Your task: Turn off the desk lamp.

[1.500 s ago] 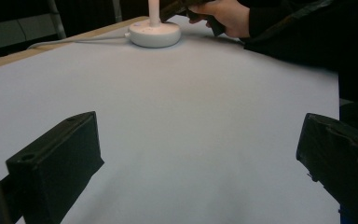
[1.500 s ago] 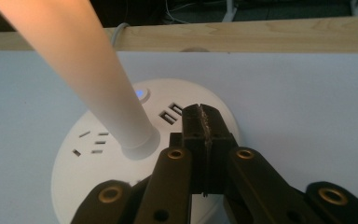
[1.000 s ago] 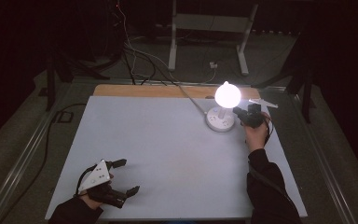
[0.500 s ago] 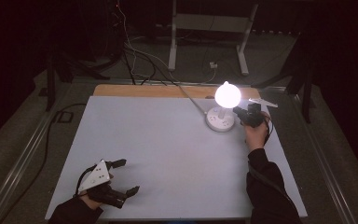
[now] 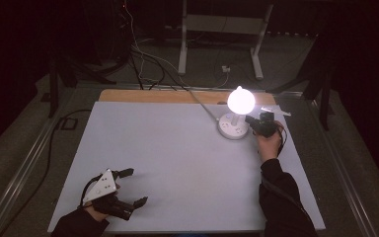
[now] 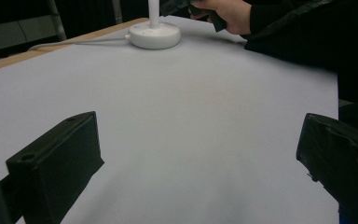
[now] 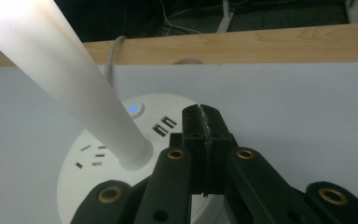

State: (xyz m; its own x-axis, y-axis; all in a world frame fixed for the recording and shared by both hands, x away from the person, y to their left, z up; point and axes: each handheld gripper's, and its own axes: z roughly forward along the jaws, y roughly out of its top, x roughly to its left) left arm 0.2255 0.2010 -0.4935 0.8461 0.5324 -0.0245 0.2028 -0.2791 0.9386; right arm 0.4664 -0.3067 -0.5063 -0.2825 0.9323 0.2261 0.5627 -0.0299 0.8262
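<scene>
Lamp (image 5: 239, 111) lit, standing at the far right of the white tabletop (image 5: 177, 148); round base carries sockets, USB ports and a blue-lit button (image 7: 133, 108). Right gripper (image 7: 204, 122) over the base, jaws pressed together, nothing between. Left gripper (image 5: 128, 186) near the front left corner, jaws spread, empty.

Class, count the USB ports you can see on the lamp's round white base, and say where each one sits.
2. Both USB ports lie side by side on top of the lamp base, right of the lit blue button, just ahead of the right gripper. More may be hidden behind the stem.
</scene>
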